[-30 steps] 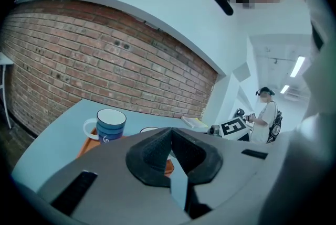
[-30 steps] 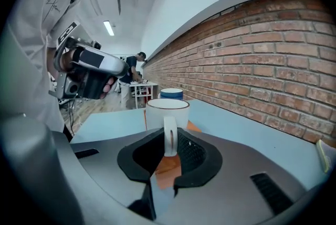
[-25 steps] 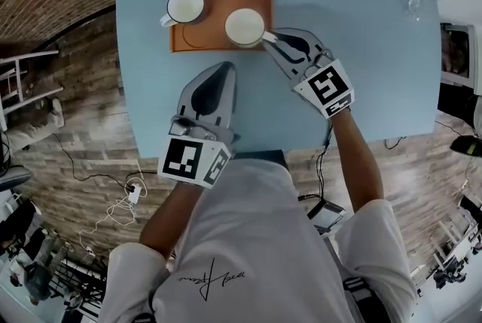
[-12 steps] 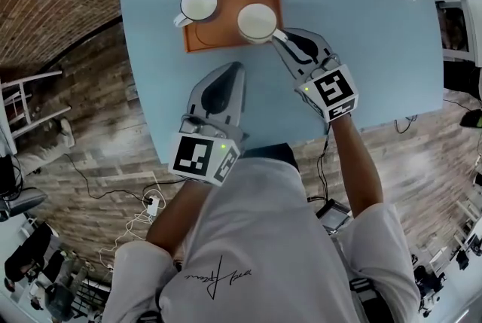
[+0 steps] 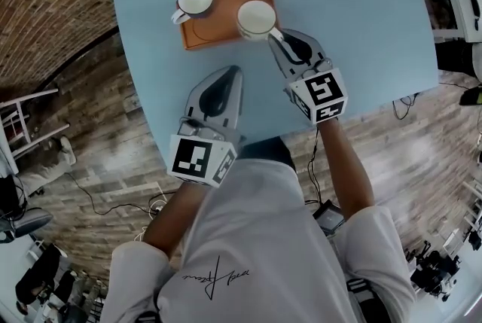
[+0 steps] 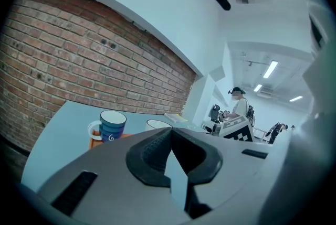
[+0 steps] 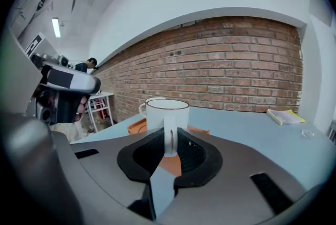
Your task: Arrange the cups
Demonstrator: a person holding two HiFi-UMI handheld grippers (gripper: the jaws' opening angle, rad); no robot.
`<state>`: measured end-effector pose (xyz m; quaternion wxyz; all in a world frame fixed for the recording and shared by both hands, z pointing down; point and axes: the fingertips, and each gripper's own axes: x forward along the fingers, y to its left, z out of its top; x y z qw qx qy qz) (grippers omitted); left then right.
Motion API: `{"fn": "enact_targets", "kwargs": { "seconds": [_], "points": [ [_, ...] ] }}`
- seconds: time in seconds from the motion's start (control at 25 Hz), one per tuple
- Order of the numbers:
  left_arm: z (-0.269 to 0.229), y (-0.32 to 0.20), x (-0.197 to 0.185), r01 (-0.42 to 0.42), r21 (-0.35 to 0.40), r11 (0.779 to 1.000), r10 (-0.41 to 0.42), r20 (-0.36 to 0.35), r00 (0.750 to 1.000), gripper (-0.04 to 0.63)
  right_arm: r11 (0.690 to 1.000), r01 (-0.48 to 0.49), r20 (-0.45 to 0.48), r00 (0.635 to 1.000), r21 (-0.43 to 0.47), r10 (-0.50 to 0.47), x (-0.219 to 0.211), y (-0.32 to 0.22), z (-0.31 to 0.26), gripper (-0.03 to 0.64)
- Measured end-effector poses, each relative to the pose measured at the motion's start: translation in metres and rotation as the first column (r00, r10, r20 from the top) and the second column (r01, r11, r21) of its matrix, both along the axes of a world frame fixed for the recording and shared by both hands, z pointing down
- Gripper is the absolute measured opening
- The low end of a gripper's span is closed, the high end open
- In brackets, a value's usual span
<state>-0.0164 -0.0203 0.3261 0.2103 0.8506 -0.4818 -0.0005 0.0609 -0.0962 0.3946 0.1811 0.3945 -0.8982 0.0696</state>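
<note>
Cups stand at either end of an orange tray (image 5: 222, 28) near the far edge of the surface (image 5: 361, 50): a white cup (image 5: 256, 19) at its right end, a blue cup (image 5: 194, 1) at its left corner. From the head view both look alike, round with pale insides. Only the left gripper view shows the blue cup's (image 6: 112, 126) dark glazed wall with a white figure on it, and its handle turned outward.

The right gripper (image 5: 276, 36) is clamped on the white cup's thin strap handle (image 7: 169, 137); its own view shows that handle upright between the ribbed black pads, with the straight-sided cup (image 7: 167, 114) just beyond. The left gripper (image 5: 232, 74) has its jaws together and nothing between them, over bare surface nearer the person.

The surface is smooth and pale blue, with a yellow booklet (image 7: 285, 115) near its far corner. Wooden plank floor (image 5: 90, 133) lies beneath, and a red brick wall (image 7: 236, 61) runs behind.
</note>
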Motion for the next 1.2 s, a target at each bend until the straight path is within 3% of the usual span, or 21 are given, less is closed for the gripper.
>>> {"fn": "enact_targets", "kwargs": {
  "seconds": [0.28,0.76,1.2],
  "points": [
    [0.002,0.013,0.000,-0.017,-0.001,1.000,0.017,-0.019,1.000,0.009,0.988,-0.151,0.012,0.989,0.025,0.151,0.001,0.006,-0.002,0.069],
    [-0.002,0.016,-0.008,-0.015,0.014,1.000,0.015,-0.034,0.999,0.009,0.922,-0.383,0.046,0.923,0.045,0.381,-0.004,0.003,0.000,0.069],
    [0.008,0.028,-0.024,0.003,-0.007,1.000,-0.003,-0.033,0.999,0.009,0.869,-0.492,0.041,0.871,0.059,0.490,-0.017,-0.003,0.014,0.069]
  ]
}}
